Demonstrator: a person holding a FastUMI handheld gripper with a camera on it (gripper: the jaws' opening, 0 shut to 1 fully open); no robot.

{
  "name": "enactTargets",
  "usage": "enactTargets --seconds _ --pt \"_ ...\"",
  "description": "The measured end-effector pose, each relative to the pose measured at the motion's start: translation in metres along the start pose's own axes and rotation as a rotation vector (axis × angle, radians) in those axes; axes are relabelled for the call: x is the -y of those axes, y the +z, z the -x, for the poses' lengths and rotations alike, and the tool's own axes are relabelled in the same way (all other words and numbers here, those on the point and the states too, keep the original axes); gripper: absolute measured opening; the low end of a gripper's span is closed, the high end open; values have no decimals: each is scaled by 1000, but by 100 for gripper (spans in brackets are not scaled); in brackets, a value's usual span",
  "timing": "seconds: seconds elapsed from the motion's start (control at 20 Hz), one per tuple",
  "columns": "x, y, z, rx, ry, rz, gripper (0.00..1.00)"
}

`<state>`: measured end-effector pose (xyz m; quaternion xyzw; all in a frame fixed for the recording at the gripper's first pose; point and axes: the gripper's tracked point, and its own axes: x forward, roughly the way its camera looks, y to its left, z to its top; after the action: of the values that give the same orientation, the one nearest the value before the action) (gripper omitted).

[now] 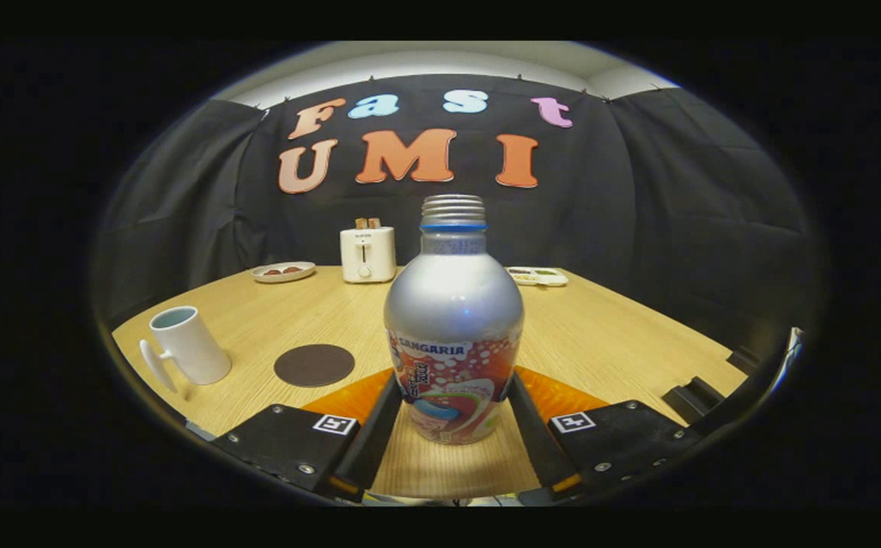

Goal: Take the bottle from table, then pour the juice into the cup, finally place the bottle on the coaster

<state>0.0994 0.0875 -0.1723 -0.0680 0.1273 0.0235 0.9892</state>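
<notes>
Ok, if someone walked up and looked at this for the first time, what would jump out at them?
The silver bottle stands upright on the wooden table between the fingers of the claw, which flank its lower body; whether they press on it cannot be told. Beside the left finger lie a dark round coaster and, next to it, a white cup. Beyond the bottle stands a white toaster.
</notes>
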Motion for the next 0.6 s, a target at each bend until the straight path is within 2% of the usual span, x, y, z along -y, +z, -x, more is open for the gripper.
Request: enactTargets --seconds 0.25,0.6 --pt "-4 14 12 16 -5 19 78" --pt "-17 39 27 49 -30 138 78"
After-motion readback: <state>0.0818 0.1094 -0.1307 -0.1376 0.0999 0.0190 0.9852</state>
